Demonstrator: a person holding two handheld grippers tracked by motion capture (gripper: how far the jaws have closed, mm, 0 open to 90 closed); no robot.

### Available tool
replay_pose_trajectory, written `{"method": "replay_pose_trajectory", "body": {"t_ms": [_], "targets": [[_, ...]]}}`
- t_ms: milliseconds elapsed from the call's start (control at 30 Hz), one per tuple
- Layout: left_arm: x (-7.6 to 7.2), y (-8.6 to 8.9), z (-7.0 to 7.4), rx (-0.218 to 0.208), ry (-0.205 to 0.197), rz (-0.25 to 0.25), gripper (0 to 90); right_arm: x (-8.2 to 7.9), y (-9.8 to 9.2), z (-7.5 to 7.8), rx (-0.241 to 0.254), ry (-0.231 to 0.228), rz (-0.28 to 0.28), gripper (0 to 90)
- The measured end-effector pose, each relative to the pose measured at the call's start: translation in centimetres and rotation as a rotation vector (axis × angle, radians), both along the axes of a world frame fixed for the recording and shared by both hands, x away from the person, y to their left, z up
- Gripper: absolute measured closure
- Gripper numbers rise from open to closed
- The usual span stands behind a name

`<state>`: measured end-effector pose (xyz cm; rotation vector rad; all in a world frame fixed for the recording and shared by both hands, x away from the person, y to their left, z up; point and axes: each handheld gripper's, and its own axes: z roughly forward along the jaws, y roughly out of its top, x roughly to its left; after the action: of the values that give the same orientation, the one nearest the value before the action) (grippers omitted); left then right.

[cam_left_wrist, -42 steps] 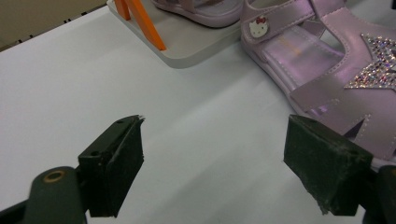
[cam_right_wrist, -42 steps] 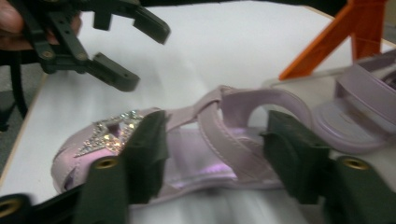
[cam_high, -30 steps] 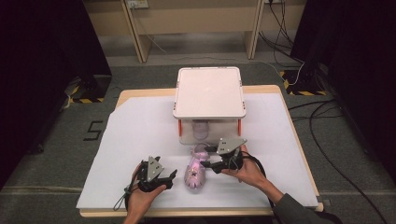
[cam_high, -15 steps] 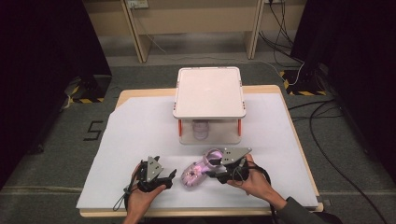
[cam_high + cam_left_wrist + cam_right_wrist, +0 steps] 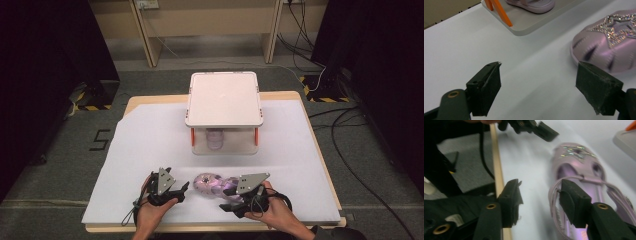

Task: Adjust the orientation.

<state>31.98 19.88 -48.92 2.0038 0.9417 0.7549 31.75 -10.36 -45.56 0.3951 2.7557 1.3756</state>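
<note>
Right tongs point(image 5: 231, 196), jaws just widening, straddle the purple sandal's point(image 5: 212, 183) heel strap at lower centre unclenched; left tongs point(image 5: 184, 190) gape empty. Clamp the strap squarely before lifting.

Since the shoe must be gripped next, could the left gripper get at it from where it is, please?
Probably yes: the left gripper stands open, the shoe lies just off one jaw, and only bare white sheet lies between.
</note>
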Motion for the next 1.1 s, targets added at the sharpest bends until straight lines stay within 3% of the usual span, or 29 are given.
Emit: {"method": "replay_pose_trajectory", "body": {"t_ms": [67,167,300,500,600,700,800,1100], "targets": [[0.0,0.0,0.0,-0.002,0.000,0.001,19.6,-0.3,0.3,0.1,0.035,0.030,0.006,51.1],[0.0,0.1,0.0,-0.002,-0.001,0.004,19.6,-0.6,0.8,0.2,0.011,-0.006,0.015,49.5],[0.0,0.0,0.0,-0.001,-0.001,0.001,19.6,-0.7,1.3,0.1,0.031,0.010,0.028,48.8],[0.0,0.1,0.0,-0.003,-0.002,0.005,19.5,-0.4,0.4,1.1,0.057,-0.058,0.012,46.7],[0.0,0.1,0.0,-0.002,-0.001,0.005,19.6,0.4,-0.8,1.6,0.071,-0.106,-0.029,46.5],[0.1,0.1,0.0,-0.003,0.000,0.002,19.5,1.3,-1.6,1.3,0.046,-0.149,-0.065,46.6],[0.1,0.1,0.0,-0.004,0.003,0.004,19.5,1.9,-2.0,0.8,0.032,-0.158,-0.080,46.7],[0.5,0.3,0.0,-0.004,0.006,0.016,19.6,2.4,-1.1,0.0,-0.016,-0.214,-0.036,45.7]]}}
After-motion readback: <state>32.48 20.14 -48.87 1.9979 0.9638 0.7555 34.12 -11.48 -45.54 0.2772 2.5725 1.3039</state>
